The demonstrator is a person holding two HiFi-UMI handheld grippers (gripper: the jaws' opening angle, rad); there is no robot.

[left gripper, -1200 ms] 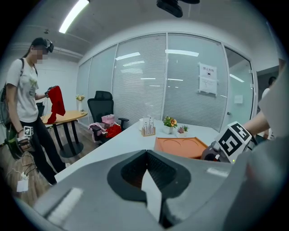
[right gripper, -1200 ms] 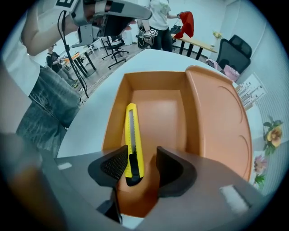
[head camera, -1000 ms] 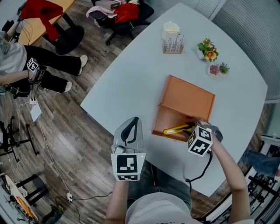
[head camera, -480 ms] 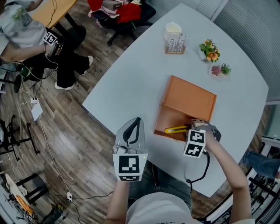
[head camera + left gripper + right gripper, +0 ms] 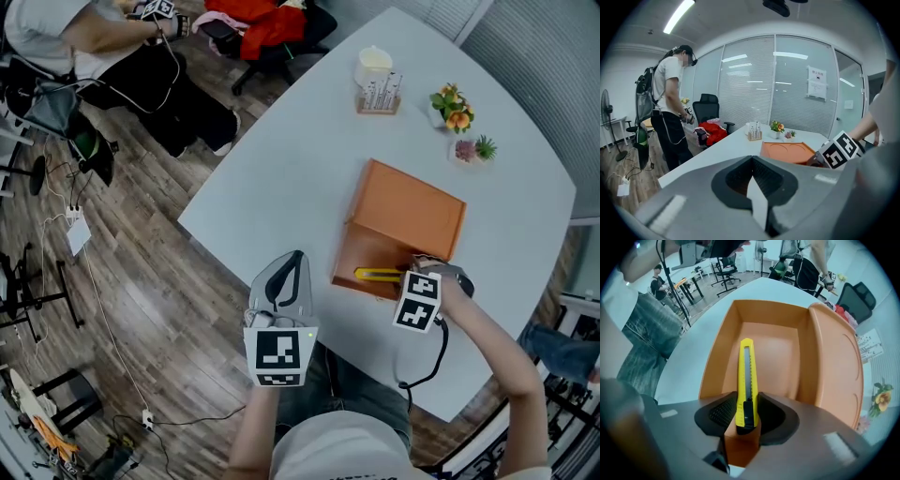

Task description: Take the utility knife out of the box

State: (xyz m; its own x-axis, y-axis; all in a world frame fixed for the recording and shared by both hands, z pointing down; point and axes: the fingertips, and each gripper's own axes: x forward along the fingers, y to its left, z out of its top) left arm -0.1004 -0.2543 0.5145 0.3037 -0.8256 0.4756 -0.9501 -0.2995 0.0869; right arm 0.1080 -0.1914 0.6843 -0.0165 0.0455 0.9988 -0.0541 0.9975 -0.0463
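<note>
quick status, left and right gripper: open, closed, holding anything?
Left gripper: closed, holding nothing.
Right gripper: closed on the yellow utility knife, which lies inside the orange box.

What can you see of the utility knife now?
The utility knife is slim and yellow, plastic by its look, with a dark slider track along its top and a black rear end. The right gripper is shut on that end, a pad on each side. It lies lengthwise within the walls of the open orange box; whether it touches the floor cannot be told.
</note>
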